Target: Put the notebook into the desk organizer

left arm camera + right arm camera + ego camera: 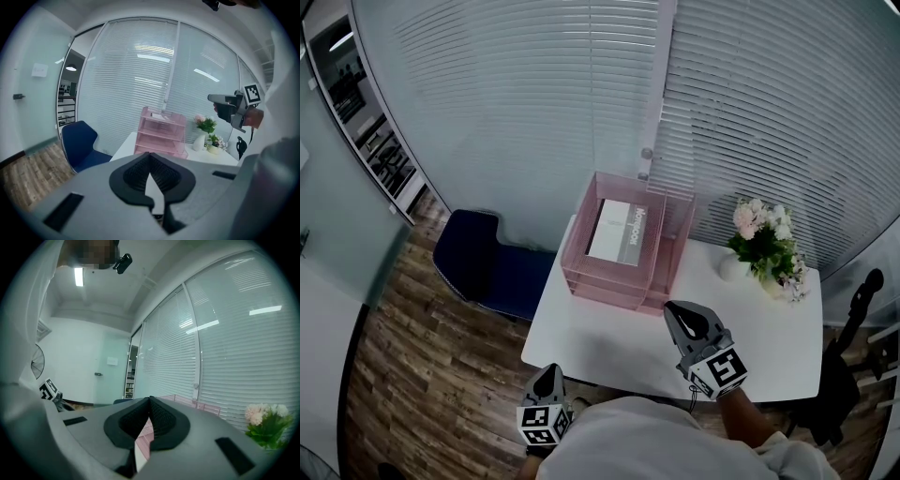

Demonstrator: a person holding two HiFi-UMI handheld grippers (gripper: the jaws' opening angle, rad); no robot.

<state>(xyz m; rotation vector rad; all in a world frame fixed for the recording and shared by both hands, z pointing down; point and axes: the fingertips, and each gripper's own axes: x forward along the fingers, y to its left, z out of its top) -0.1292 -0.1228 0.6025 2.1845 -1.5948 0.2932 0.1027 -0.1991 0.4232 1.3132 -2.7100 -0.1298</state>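
The pink desk organizer (pixel 581 281) stands at the back of the white table (pixel 609 347). A white and grey notebook (pixel 619 232) lies flat in its top tier. My right gripper (pixel 675 309) is shut with nothing in it and hovers over the table just in front of the organizer's right corner. My left gripper (pixel 548 371) is also shut and empty, held low off the table's near left edge. In the left gripper view the organizer (pixel 161 136) is ahead past the closed jaws (pixel 150 155). The right gripper view looks over its shut jaws (pixel 150 399) at the organizer's rim (pixel 187 401).
A white vase of pink and white flowers (pixel 764 246) stands at the table's right back. A blue chair (pixel 483 264) sits left of the table on the wooden floor. Window blinds run behind the organizer. A dark stand (pixel 853 319) is off the table's right side.
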